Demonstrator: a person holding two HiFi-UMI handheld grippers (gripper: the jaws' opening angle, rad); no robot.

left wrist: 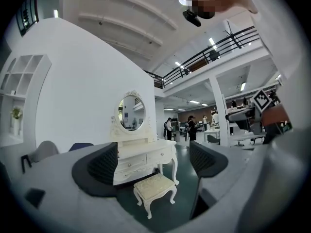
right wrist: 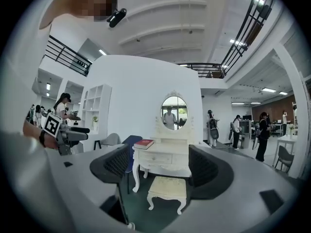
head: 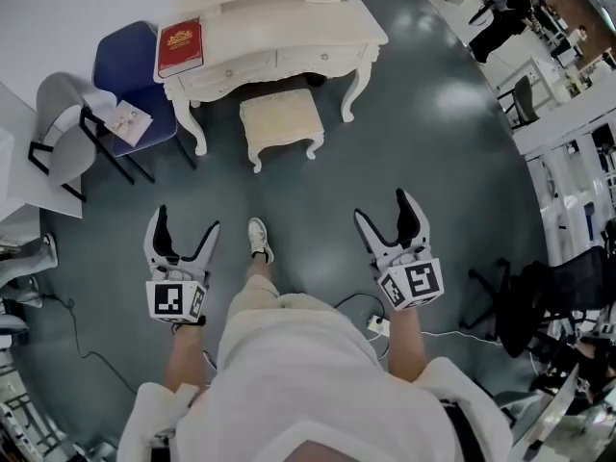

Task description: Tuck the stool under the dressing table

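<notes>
Now: one stool, one table, two empty grippers

One cream stool (head: 280, 118) stands on the dark floor just in front of the one white dressing table (head: 289, 37). It is lined up between the table's front legs, and most of its cushioned seat is out from under the top. One oval mirror rises from the table's back, and one red book (head: 180, 46) lies on the table's left end. Two chairs stand to the left of the table, one blue (head: 130, 65) and one grey (head: 60, 123).

The person holds two grippers, well apart from the stool. The left gripper (head: 188, 219) has its jaws spread wide, with nothing between them and touching nothing. The right gripper (head: 383, 206) is spread just as wide and is likewise bare. Each gripper view frames the distant stool and table in the gap between its jaws.
</notes>
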